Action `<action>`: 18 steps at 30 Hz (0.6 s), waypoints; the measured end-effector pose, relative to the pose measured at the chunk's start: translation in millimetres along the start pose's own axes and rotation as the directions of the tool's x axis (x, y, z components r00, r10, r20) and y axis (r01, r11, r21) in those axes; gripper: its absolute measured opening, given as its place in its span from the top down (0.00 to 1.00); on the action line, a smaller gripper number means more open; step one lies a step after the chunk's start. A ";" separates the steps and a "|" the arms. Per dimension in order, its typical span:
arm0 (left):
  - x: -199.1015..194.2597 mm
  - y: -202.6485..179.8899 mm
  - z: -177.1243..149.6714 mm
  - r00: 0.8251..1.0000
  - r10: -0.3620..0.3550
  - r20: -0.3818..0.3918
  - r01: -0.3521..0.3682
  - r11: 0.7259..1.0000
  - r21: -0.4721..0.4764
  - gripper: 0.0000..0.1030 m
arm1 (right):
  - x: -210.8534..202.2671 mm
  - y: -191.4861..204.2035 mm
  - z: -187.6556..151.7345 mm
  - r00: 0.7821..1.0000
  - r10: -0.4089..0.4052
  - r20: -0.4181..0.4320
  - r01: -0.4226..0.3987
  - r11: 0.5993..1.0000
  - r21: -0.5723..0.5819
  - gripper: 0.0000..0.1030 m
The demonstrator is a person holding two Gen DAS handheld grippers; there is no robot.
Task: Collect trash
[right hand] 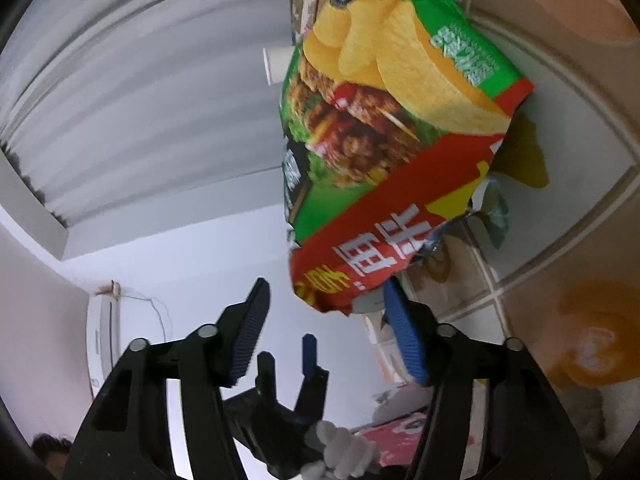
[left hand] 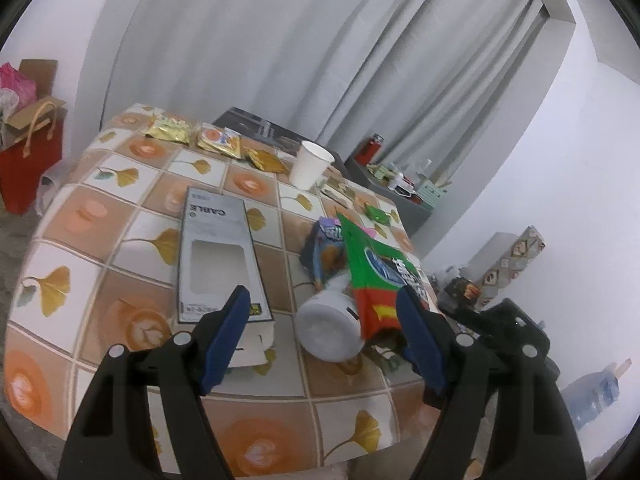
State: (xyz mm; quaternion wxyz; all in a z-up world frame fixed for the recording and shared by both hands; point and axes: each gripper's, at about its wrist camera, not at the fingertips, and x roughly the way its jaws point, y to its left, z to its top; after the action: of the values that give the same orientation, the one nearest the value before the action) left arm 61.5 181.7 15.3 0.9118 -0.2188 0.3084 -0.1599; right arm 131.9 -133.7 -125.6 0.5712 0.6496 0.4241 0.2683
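Observation:
A green and red chip bag stands tilted near the table's right edge, and fills the right wrist view. Beside it lie a white round container on its side and a blue snack wrapper. A grey "CABLE" box lies to the left. My left gripper is open, its jaws spread either side of the white container. My right gripper is open, its blue pads just below the bag's lower edge, not clamped on it. The left gripper also shows in the right wrist view.
A white paper cup and several gold snack packets lie at the far side of the tiled tablecloth. A red paper bag stands on the floor at left. A low grey cabinet with clutter is at right.

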 end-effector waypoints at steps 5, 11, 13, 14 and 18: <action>4.8 -1.2 -3.1 1.000 -0.016 -0.014 0.016 1.000 0.000 0.29 | -2.3 -9.4 1.7 0.998 0.051 0.021 -0.052 0.997 0.055 0.53; 8.8 -5.5 -5.8 0.999 -0.028 -0.026 0.028 1.000 0.011 0.29 | -24.4 -21.3 8.7 0.993 0.089 0.078 -0.096 0.992 0.087 0.52; 10.1 -8.5 -7.3 0.999 -0.029 -0.034 0.030 0.999 0.023 0.29 | -28.7 -16.4 17.2 0.990 0.103 0.100 -0.109 0.992 0.062 0.52; 11.1 -9.0 -7.6 0.999 -0.029 -0.038 0.030 0.999 0.025 0.29 | -27.4 -13.9 20.5 0.989 0.099 0.110 -0.105 0.993 0.049 0.52; 14.0 -10.7 -8.9 0.998 -0.032 -0.050 0.033 0.999 0.024 0.29 | -39.4 -4.6 39.6 0.984 0.088 0.155 -0.090 0.996 0.006 0.58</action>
State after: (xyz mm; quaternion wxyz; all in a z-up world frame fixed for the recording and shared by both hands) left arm 64.8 163.9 7.3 0.9038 -0.2085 0.3253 -0.1839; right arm 144.2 -187.9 -132.7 0.5857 0.6903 0.3508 0.2395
